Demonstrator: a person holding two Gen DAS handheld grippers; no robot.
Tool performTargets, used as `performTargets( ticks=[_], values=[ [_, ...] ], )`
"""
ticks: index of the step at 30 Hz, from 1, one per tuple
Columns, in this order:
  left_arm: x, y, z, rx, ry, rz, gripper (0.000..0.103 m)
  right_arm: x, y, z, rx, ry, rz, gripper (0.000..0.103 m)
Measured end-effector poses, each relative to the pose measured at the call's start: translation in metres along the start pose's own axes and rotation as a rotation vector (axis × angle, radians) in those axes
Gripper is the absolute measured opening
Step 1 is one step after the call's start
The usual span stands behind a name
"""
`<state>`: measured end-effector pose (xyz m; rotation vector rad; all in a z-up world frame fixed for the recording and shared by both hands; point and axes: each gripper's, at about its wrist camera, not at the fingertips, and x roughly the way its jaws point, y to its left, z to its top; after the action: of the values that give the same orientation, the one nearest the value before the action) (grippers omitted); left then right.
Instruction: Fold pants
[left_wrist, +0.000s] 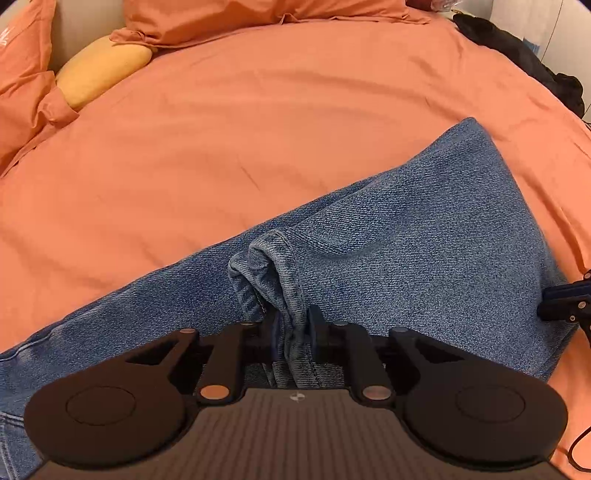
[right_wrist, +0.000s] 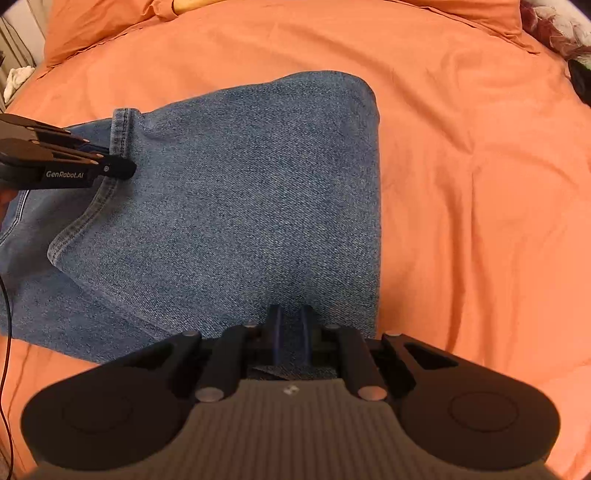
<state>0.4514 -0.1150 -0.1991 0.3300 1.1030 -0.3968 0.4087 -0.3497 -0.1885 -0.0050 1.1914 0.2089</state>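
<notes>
Blue denim pants (left_wrist: 424, 240) lie folded on an orange bedsheet (left_wrist: 221, 147). My left gripper (left_wrist: 291, 317) is shut on a bunched leg hem of the pants, which stands up in folds between its fingers. In the right wrist view the same pants (right_wrist: 240, 184) spread flat away from me, with a rounded fold at the far end. There my right gripper (right_wrist: 290, 314) is shut on the near edge of the denim. The left gripper (right_wrist: 110, 168) shows at the left, holding the hem. The right gripper (left_wrist: 565, 299) shows at the right edge of the left wrist view.
Orange pillows (left_wrist: 258, 18) and a yellow cushion (left_wrist: 103, 70) lie at the head of the bed. Dark clothing (left_wrist: 517, 51) sits at the far right edge. A thin cable (right_wrist: 5, 332) runs down the left side. The orange bedsheet (right_wrist: 480, 184) stretches to the right of the pants.
</notes>
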Motion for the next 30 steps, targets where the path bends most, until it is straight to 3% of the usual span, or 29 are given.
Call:
performTargets(
  ticks=[2,4,6,10,15,20,24,27,30],
  values=[
    [-0.008,-0.003,-0.002,0.045,-0.007,0.009,0.019,-0.012,-0.001,0.008,-0.001,-0.018,0.006,0.007],
    [-0.015,-0.002,-0.003,0.062,-0.007,0.009,0.019,-0.029,-0.006,0.021,0.008,-0.09,-0.012,0.007],
    [-0.015,0.002,-0.002,0.049,0.0,-0.002,0.019,-0.039,-0.013,0.037,0.03,-0.148,-0.037,0.008],
    [-0.002,0.008,0.0,0.012,0.024,-0.014,0.019,-0.026,-0.018,0.071,0.08,-0.178,-0.051,0.007],
    [0.007,0.012,0.003,0.044,0.03,-0.029,0.021,0.021,-0.012,0.093,0.092,-0.118,-0.08,0.008],
    [0.019,0.031,0.005,-0.017,0.037,-0.104,0.024,0.057,-0.029,0.099,0.182,-0.084,-0.066,0.006],
    [0.024,0.038,0.006,-0.051,0.048,-0.115,0.029,0.057,-0.029,0.105,0.204,-0.053,-0.075,0.006],
    [0.015,0.033,0.005,-0.043,0.042,-0.098,0.029,0.044,-0.012,0.102,0.121,-0.046,-0.125,0.006],
    [0.002,0.033,-0.003,-0.054,0.044,-0.107,0.03,0.02,0.0,0.081,0.066,-0.035,-0.115,0.008]
  ],
)
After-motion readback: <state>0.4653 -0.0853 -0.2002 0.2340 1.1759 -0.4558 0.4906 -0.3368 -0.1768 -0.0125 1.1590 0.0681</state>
